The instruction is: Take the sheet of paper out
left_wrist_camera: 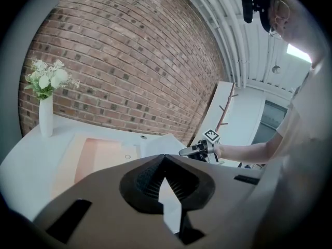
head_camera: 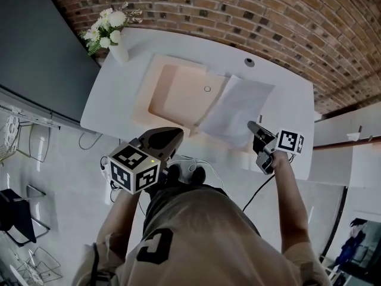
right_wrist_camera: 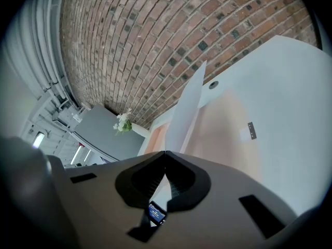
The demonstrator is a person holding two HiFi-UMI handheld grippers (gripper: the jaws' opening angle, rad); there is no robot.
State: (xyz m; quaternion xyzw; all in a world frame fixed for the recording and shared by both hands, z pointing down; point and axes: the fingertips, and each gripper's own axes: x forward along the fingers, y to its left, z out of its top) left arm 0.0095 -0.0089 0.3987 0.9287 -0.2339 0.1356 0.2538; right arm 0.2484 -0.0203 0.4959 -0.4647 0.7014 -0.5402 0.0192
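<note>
An open peach folder [head_camera: 178, 94] lies on the white table [head_camera: 286, 88]. A white sheet of paper [head_camera: 238, 109] slants up off the folder's right half, and its near corner is pinched in my right gripper [head_camera: 251, 126], which is shut on it. In the right gripper view the sheet [right_wrist_camera: 188, 110] rises edge-on straight from the closed jaw tips of that gripper [right_wrist_camera: 165, 152]. My left gripper [head_camera: 177, 134] hovers at the folder's front edge with its jaws shut. The left gripper view shows my left gripper [left_wrist_camera: 165, 156] with tips meeting and nothing visible between them. Whether it touches the folder [left_wrist_camera: 98, 154] is hidden.
A white vase of white flowers [head_camera: 113, 37] stands at the table's far left corner. A round cable hole [head_camera: 249, 62] sits near the back edge. A brick wall [head_camera: 238, 11] runs behind the table and a dark panel [head_camera: 36, 46] stands at the left.
</note>
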